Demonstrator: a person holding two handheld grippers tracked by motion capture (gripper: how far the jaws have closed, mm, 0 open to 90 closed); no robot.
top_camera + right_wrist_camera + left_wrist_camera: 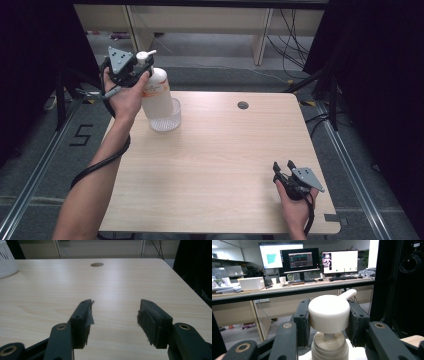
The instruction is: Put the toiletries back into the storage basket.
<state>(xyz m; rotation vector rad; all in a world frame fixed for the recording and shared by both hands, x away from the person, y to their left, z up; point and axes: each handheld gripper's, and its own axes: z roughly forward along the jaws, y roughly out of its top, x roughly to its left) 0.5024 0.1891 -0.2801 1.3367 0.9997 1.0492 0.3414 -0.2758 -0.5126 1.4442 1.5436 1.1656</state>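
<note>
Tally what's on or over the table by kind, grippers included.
Pump bottle: 1, its white pump head clamped in the left gripper
Clear ribbed cup: 1, with the bottle's base in it
Grippers: 2, the left one plus the right gripper, open over bare table
Total: 4

White pump bottle stands slightly tilted in a clear basket, its pump head clamped.

A pale wooden counter with a small round hole near its far edge. A clear cup stands at the far left corner; a white bottle leans in it.
</note>
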